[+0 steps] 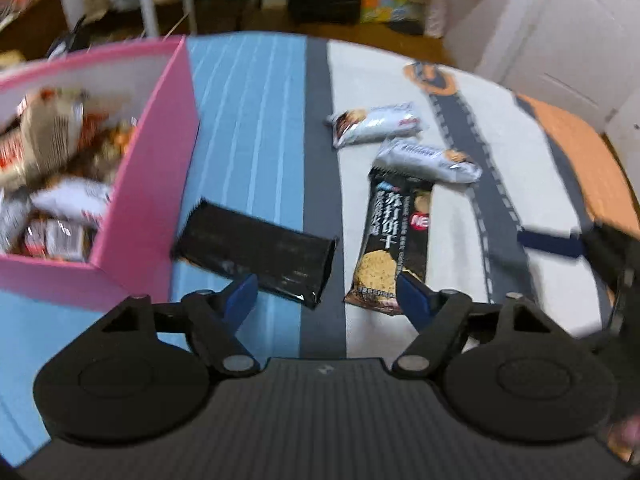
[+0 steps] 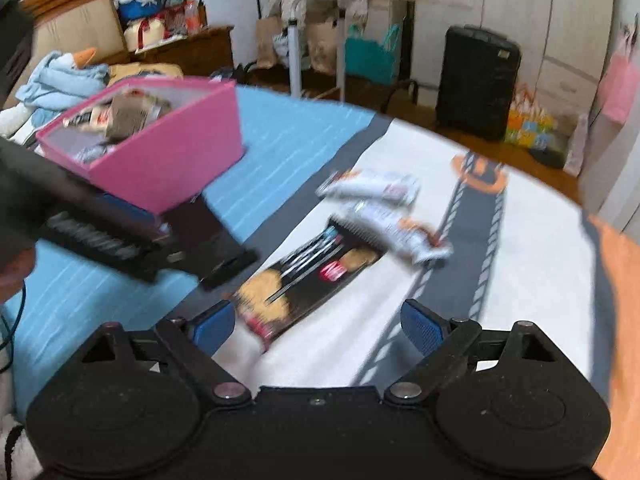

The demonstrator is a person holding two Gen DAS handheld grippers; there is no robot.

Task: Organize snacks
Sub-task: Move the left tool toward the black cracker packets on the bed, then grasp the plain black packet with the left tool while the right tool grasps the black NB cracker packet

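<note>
A pink box (image 1: 152,184) holding several snack packets stands on the bed at left; it also shows in the right wrist view (image 2: 172,160). A plain black packet (image 1: 256,252) lies beside it. A black cracker packet (image 1: 394,240) lies to its right, and shows in the right wrist view (image 2: 304,272). Two white packets (image 1: 376,124) (image 1: 432,160) lie beyond. My left gripper (image 1: 326,296) is open and empty just above the near ends of the black packets. My right gripper (image 2: 316,324) is open and empty, near the cracker packet's end; it enters the left wrist view at right (image 1: 552,242).
The bed cover (image 1: 256,120) is blue-striped at left, white with a grey road print at right, orange at the far right edge. A black suitcase (image 2: 476,84), bags and a wardrobe stand beyond the bed. The left gripper's body (image 2: 100,236) crosses the right wrist view.
</note>
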